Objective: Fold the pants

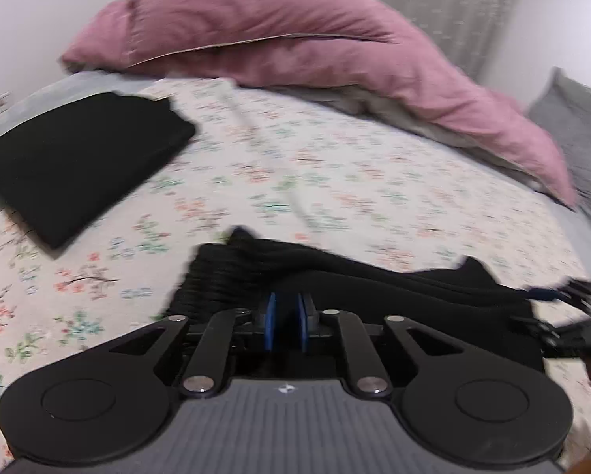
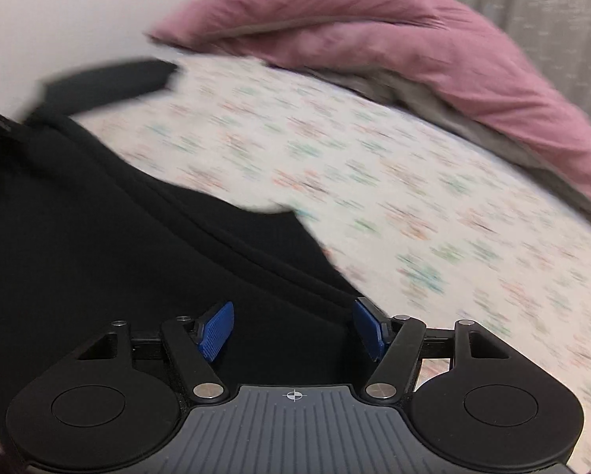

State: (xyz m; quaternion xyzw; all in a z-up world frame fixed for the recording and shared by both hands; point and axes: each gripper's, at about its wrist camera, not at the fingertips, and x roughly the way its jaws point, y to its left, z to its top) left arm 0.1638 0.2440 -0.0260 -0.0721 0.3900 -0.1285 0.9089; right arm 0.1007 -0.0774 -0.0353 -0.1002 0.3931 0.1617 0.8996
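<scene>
Black pants [image 1: 334, 276] lie bunched on the floral bed sheet [image 1: 295, 158] just in front of me. My left gripper [image 1: 287, 320] has its blue pads [image 1: 270, 322] drawn close together, pinching a raised ridge of the pants' fabric. In the right wrist view the pants [image 2: 98, 237] spread dark across the left and lower part. My right gripper [image 2: 293, 328] hovers over their edge, its blue pads [image 2: 216, 330] wide apart with only fabric below them. That gripper also shows at the right edge of the left wrist view [image 1: 571, 316], blurred.
A folded black garment [image 1: 70, 162] lies at the far left of the bed, also visible from the right wrist [image 2: 109, 79]. A pink duvet [image 1: 295, 39] is heaped along the back, with a grey pillow [image 1: 571, 118] at the right. A grey curtain [image 1: 453, 0] hangs behind.
</scene>
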